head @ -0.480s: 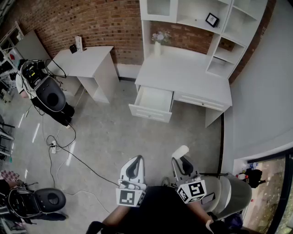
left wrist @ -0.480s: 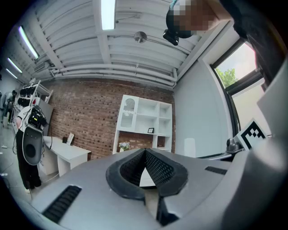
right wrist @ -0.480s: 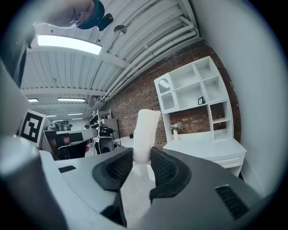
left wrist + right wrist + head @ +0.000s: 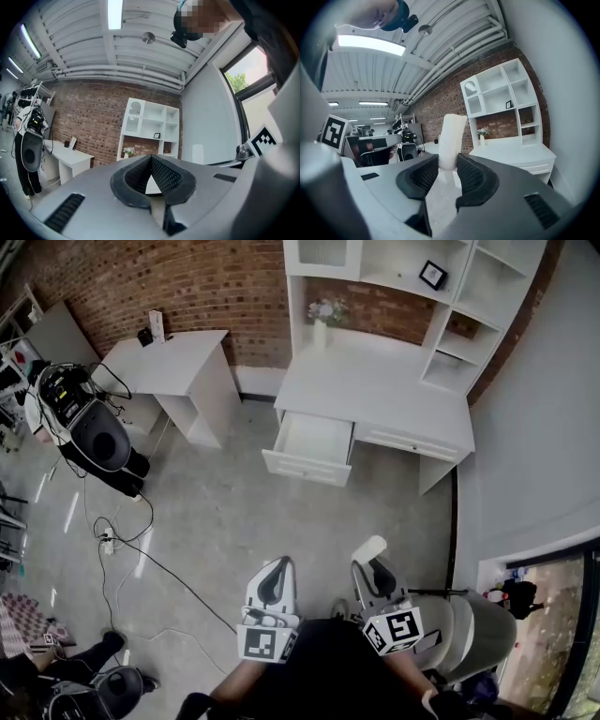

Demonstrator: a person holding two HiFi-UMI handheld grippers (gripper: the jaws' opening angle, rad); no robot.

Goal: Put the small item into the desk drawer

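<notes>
left gripper [image 4: 151,159]: jaws closed tip to tip, empty | right gripper [image 4: 447,166]: jaws part-open, clamped on white item [image 4: 451,139] sticking up past them | head view alone looks into open drawer [image 4: 314,442] under worktop [image 4: 375,395], well ahead of both grippers

White small item [image 4: 451,136] sits in the right claw [image 4: 447,166]; desk drawer [image 4: 307,468] open.

Straight lane of bare concrete floor [image 4: 281,521] runs up to the open drawer [image 4: 305,468], so that's the easy way in. The drawer sticks well out from the desk [image 4: 375,395], so it's reachable from above and from the front. Left side is messier: cables [image 4: 159,570] snaking over the floor, a black machine [image 4: 98,442] and a small white table [image 4: 173,362]. The right is pinched by the white wall [image 4: 534,427], with a grey chair [image 4: 473,638] close by.
</notes>
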